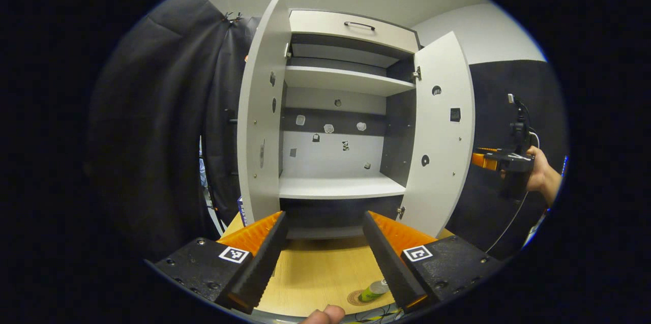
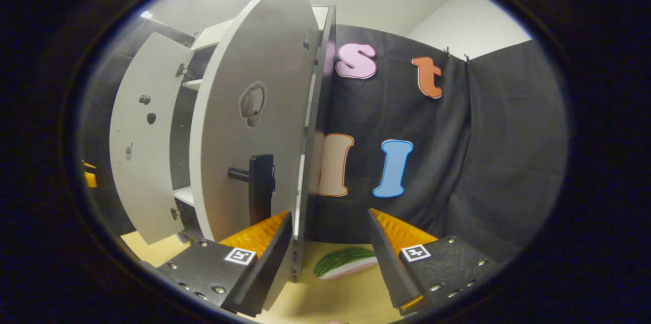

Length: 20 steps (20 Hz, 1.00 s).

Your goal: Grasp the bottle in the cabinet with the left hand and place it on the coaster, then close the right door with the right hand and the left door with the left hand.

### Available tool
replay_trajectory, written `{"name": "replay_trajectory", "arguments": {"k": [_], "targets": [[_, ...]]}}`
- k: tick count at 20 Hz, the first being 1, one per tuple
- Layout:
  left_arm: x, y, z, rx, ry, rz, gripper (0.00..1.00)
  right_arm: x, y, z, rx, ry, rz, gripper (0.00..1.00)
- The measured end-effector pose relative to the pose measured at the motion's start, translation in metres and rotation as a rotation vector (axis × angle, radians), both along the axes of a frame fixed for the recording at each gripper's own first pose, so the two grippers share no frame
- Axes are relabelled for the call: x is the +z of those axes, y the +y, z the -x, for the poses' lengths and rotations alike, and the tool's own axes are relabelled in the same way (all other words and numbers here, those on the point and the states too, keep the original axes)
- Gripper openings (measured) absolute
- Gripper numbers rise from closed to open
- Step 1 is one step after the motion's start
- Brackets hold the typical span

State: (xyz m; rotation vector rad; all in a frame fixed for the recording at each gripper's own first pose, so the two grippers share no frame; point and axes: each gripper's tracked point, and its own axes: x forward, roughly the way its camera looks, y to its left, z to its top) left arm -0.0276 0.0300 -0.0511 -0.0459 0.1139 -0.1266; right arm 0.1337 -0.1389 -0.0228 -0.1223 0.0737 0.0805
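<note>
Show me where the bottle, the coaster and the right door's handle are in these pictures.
bottle [image 1: 374,290]: left gripper view, on its green body.
coaster [image 1: 354,297]: left gripper view, on its bare left edge.
right door handle [image 2: 261,185]: right gripper view, on the black grip bar.

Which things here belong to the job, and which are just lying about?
Job:
bottle, on the coaster
right door, open
left door, open
left hand-held gripper, open, empty
right hand-held gripper, open, beside the right door's edge

Lying about:
watermelon slice on the table
</note>
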Motion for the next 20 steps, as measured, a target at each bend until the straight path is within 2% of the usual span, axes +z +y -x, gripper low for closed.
{"name": "replay_trajectory", "arguments": {"k": [2, 4, 8, 10, 11, 20], "targets": [[0.009, 0.006, -0.005, -0.008, -0.017, -0.017, 0.95, 0.002, 0.009, 0.002, -0.016, -0.001, 0.015, 0.89], [0.015, 0.013, -0.006, -0.015, -0.019, -0.021, 0.95, 0.002, 0.01, 0.005, -0.047, -0.005, 0.024, 0.85], [0.028, 0.023, -0.011, -0.011, -0.047, -0.004, 0.94, 0.003, 0.014, 0.008, -0.101, -0.011, 0.019, 0.88], [0.032, 0.027, -0.011, -0.009, -0.057, -0.01, 0.94, 0.001, 0.022, 0.008, -0.102, -0.008, 0.006, 0.85], [0.034, 0.028, -0.011, -0.01, -0.065, -0.015, 0.95, 0.001, 0.026, 0.008, -0.1, -0.008, 0.003, 0.89], [0.046, 0.058, -0.004, 0.002, -0.085, -0.025, 0.94, -0.003, 0.07, 0.003, -0.087, -0.005, -0.018, 0.89]]}}
